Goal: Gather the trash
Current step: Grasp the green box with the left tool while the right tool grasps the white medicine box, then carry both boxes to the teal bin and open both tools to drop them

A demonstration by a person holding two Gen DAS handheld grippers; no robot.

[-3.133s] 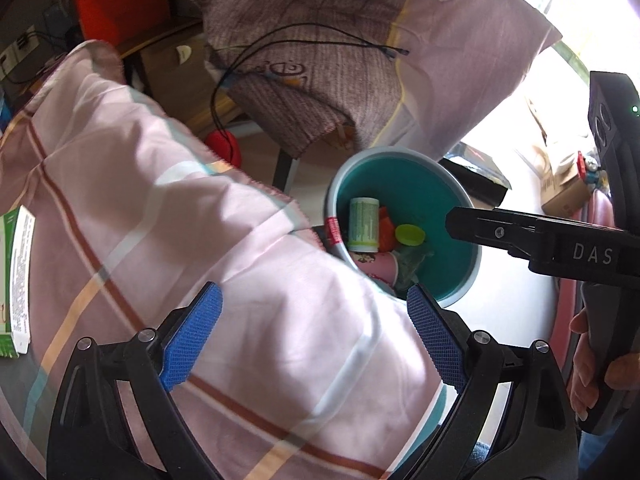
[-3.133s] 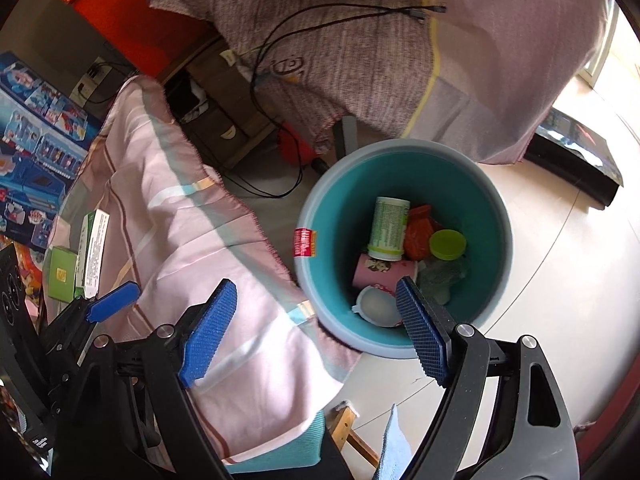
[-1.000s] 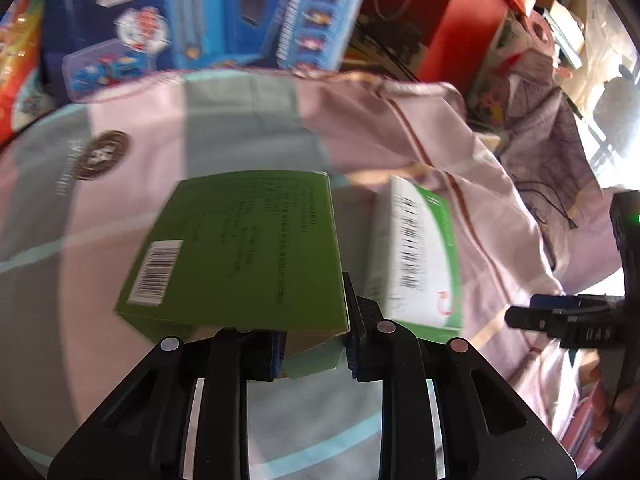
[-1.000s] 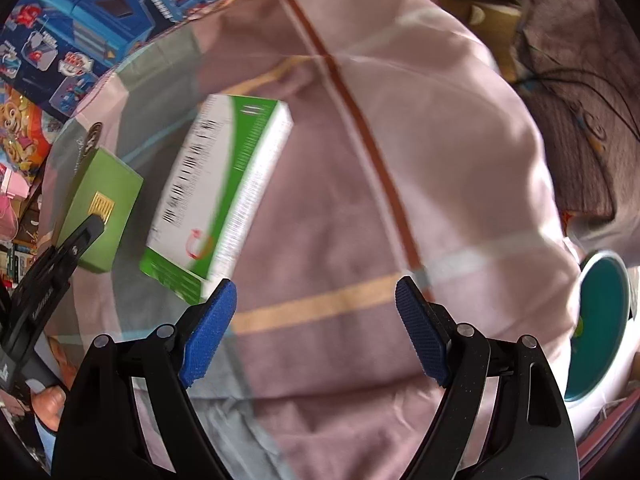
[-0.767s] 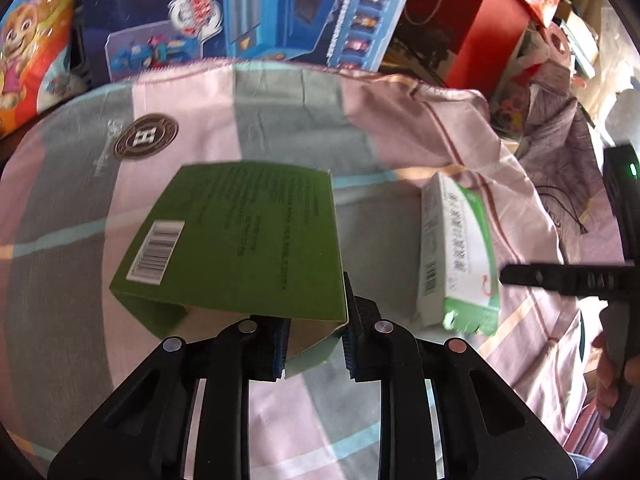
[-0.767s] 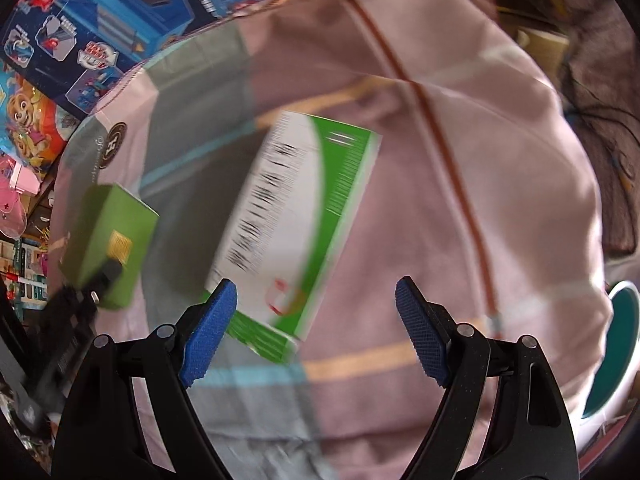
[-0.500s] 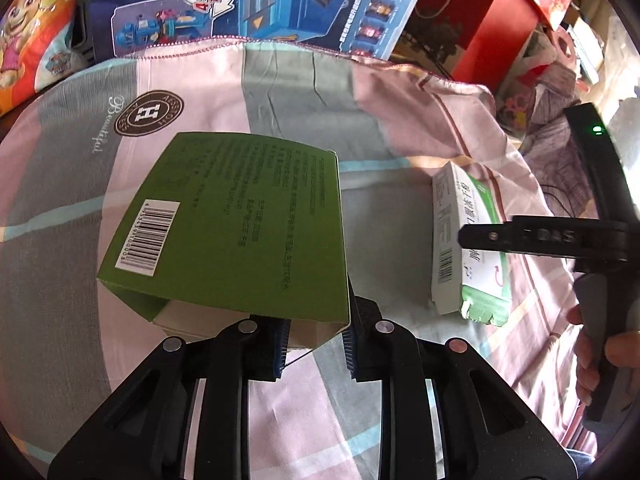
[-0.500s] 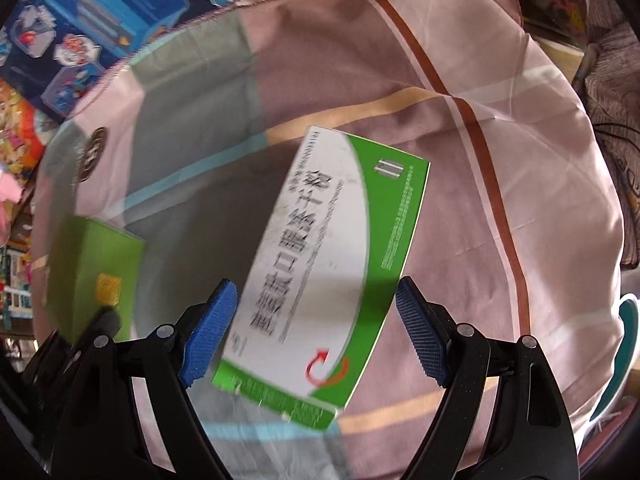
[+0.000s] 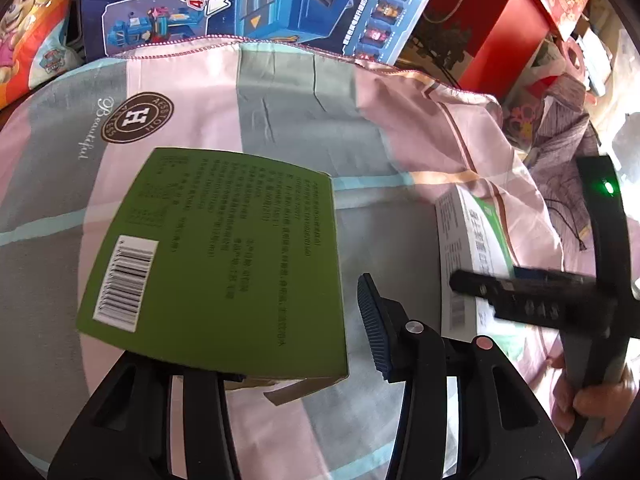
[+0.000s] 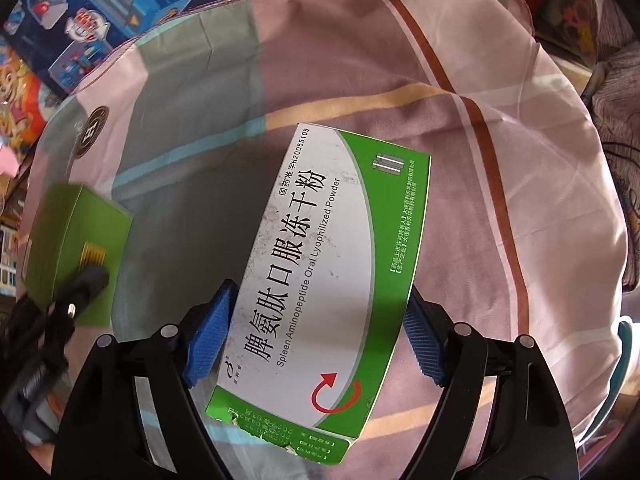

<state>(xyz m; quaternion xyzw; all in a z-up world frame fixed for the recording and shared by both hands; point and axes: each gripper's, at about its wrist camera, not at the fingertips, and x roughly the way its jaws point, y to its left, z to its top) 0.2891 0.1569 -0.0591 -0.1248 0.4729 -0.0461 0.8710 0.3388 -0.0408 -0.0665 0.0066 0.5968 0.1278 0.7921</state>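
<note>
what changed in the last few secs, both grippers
Both grippers swung away from the teal bin to the tablecloth. The left gripper, pinched on the green box a second ago, is opening. The right gripper came down around the white and green box, jaws closing. Both boxes still lie on the cloth.

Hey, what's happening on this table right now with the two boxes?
A person is clearing trash with a handheld gripper in each hand. The left gripper is over the green box on the striped cloth; its jaws are opening, and its right pad stands clear of the box. The right gripper straddles the white and green medicine box, its jaws closing on the box's long sides, not clearly gripping yet.
</note>
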